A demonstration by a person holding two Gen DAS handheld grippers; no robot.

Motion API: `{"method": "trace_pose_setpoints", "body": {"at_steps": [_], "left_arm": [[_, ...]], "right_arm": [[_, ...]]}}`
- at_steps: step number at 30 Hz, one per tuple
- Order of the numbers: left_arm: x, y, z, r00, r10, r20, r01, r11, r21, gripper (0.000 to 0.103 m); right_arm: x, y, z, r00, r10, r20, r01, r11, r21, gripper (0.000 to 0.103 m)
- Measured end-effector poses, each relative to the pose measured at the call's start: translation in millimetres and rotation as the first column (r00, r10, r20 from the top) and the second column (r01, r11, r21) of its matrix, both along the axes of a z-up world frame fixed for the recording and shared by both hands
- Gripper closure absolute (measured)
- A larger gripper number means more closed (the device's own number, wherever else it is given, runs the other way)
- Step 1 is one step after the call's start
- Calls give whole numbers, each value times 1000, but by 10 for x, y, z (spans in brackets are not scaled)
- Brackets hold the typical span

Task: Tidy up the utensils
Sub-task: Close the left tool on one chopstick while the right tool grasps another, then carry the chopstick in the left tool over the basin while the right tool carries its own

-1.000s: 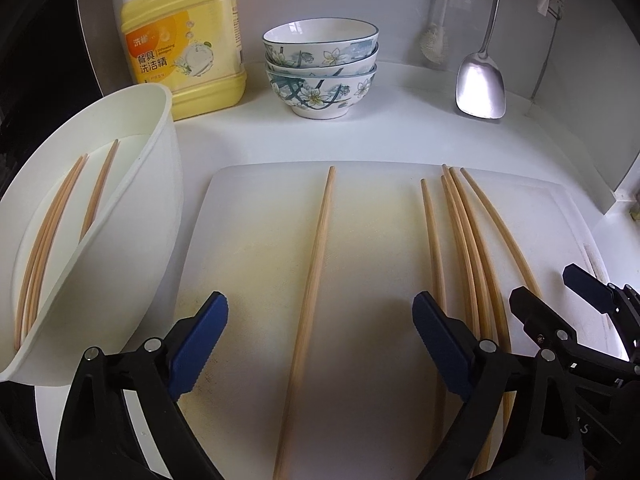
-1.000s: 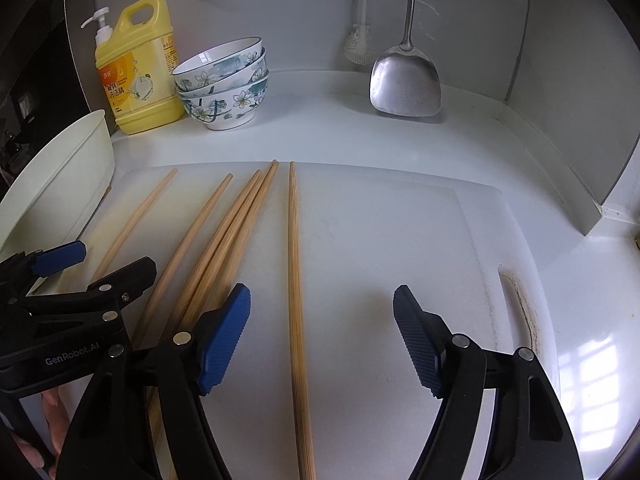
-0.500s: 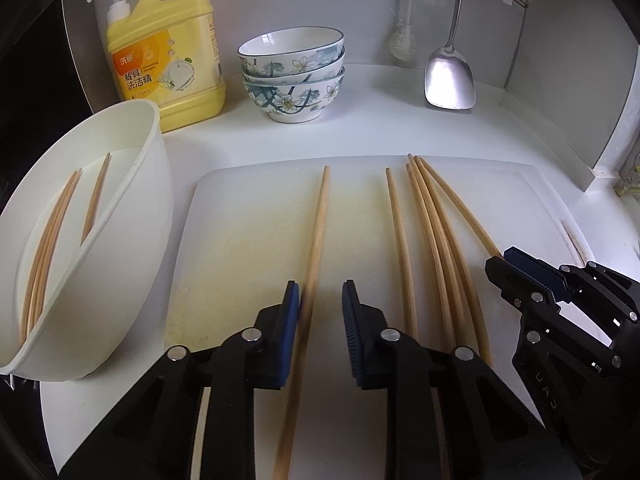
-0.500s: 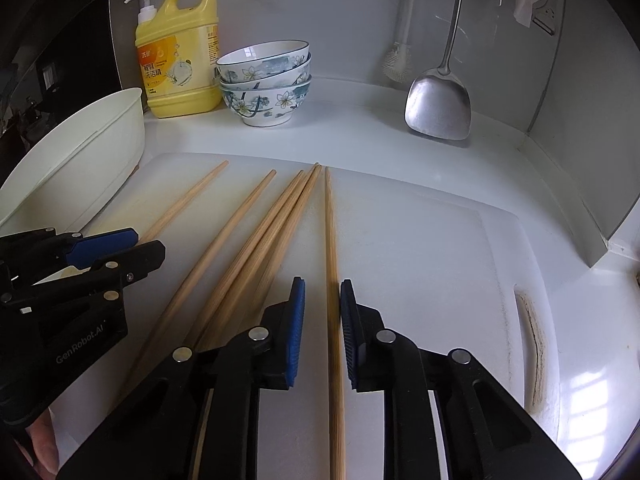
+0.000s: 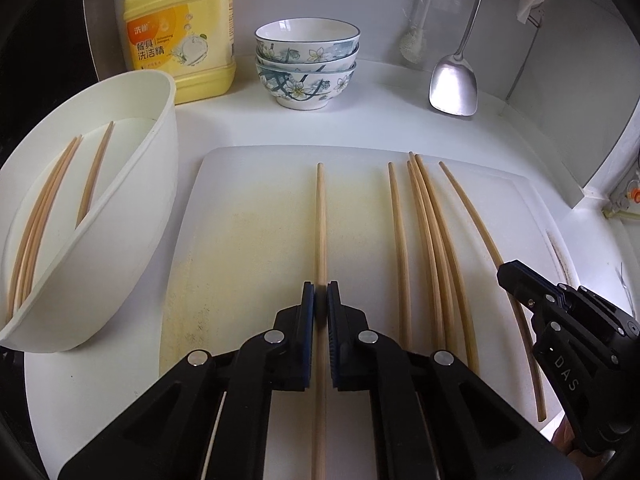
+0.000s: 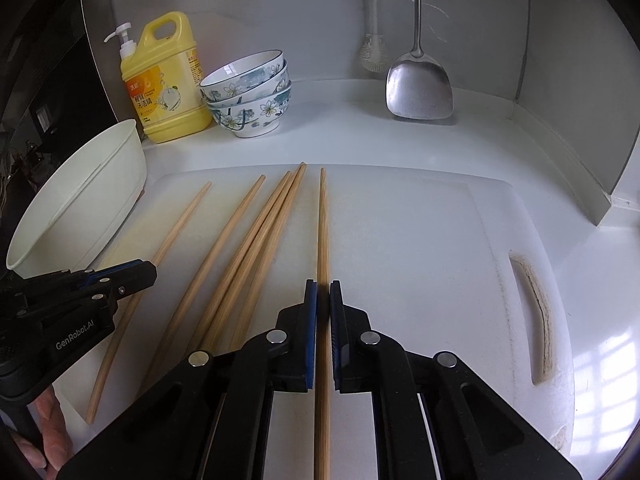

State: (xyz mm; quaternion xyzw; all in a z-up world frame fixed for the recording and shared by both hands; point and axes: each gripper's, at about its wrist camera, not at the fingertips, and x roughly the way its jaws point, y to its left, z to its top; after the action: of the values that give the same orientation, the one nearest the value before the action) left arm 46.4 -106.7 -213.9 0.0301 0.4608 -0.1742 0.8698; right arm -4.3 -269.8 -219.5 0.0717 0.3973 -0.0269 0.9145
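My left gripper (image 5: pixel 321 294) is shut on a single wooden chopstick (image 5: pixel 320 220) that lies along the middle of the white cutting board (image 5: pixel 248 240). Three more chopsticks (image 5: pixel 424 240) lie loose to its right. My right gripper (image 6: pixel 323 292) is shut on the rightmost chopstick (image 6: pixel 322 220), which also rests on the board (image 6: pixel 420 240). In the right wrist view the left gripper (image 6: pixel 146 274) shows at the left, over the leftmost stick. A white basin (image 5: pixel 132 200) left of the board holds several chopsticks (image 5: pixel 40 208).
Against the back wall stand a yellow detergent bottle (image 5: pixel 180 40) and three stacked floral bowls (image 5: pixel 306 68). A metal spatula (image 5: pixel 454 84) and a brush (image 5: pixel 412 46) hang there too. The counter's raised edge runs along the right (image 6: pixel 560 152). A hand (image 6: pixel 44 432) shows at bottom left.
Both grippers went from wide open to shut, each closing on the chopstick that lay between its fingers. The chopsticks have stayed in place on the board.
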Motion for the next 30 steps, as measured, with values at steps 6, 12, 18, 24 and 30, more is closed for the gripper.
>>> {"method": "trace_pose_setpoints", "body": {"at_steps": [6,12,18,24,30], "left_arm": [[-104,58,284,1000,22,2,-22,1000,-16,96],[-232,236,860,996,77,32,-76,996,-40,96],[-350,667,1309,980,190,55,-188,981,-46,96],[-171,1292,1548,958,274,87,-272,962,-34,96],[241,1884,1530,957,275,92,-274,961,-29,96]], "right_arm": [[-110,-42,292,1000,4,26,-4,1000,13,97],[-164,17,739,996,64,64,-65,998,12,97],[-68,349,1176,981,168,101,-172,985,27,97],[224,961,1444,959,254,123,-263,962,67,97],[662,1676,1458,958,262,118,-274,957,95,97]]}}
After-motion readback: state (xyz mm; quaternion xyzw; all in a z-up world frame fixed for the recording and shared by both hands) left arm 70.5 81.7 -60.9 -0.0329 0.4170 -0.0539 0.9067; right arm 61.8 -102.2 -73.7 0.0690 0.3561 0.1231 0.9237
